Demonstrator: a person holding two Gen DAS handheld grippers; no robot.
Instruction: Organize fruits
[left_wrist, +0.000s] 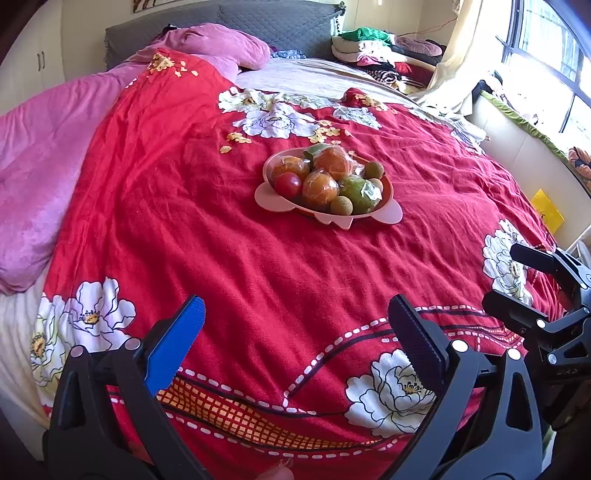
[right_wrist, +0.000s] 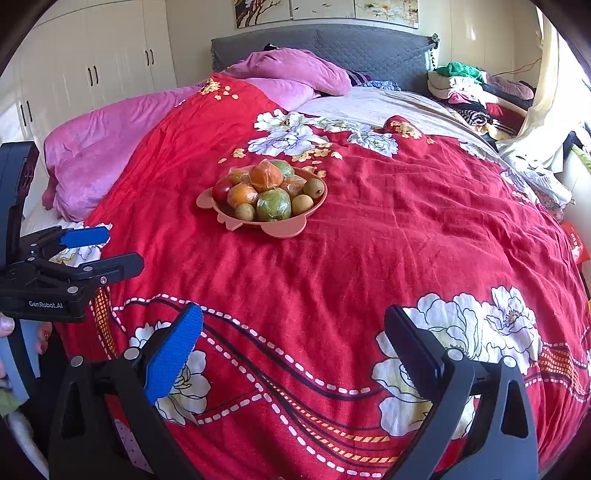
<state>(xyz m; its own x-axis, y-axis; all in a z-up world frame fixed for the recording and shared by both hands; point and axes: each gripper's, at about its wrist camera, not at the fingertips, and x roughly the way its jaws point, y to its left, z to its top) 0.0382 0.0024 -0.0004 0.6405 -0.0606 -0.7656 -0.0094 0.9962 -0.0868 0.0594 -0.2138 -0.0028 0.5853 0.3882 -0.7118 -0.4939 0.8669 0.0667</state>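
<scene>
We hold both the left hand-held gripper (left_wrist: 295, 328) and right hand-held gripper (right_wrist: 293, 341) spread apart and empty, well short of the heaped fruit plate (right_wrist: 280, 229) mid-bed; the soft quilt (right_wrist: 369, 258) could tip it, spilling plastic-wrapped oranges (right_wrist: 242, 194).

The bedspread (left_wrist: 229, 236) was bright red, printed with white flowers outlined in black, yellow blossoms, and white dashed lines along dark curving bands. At mid-frame the plate (left_wrist: 271, 195) was pale pink, holding orange fruits (left_wrist: 320, 186), a red tomato (left_wrist: 288, 184), a green fruit (left_wrist: 356, 192) and small brownish-green ones (left_wrist: 340, 205). In the upper left lay a pink blanket (left_wrist: 40, 158); the headboard (left_wrist: 280, 18) was grey. Each gripper was black with one blue pad (right_wrist: 173, 354).
</scene>
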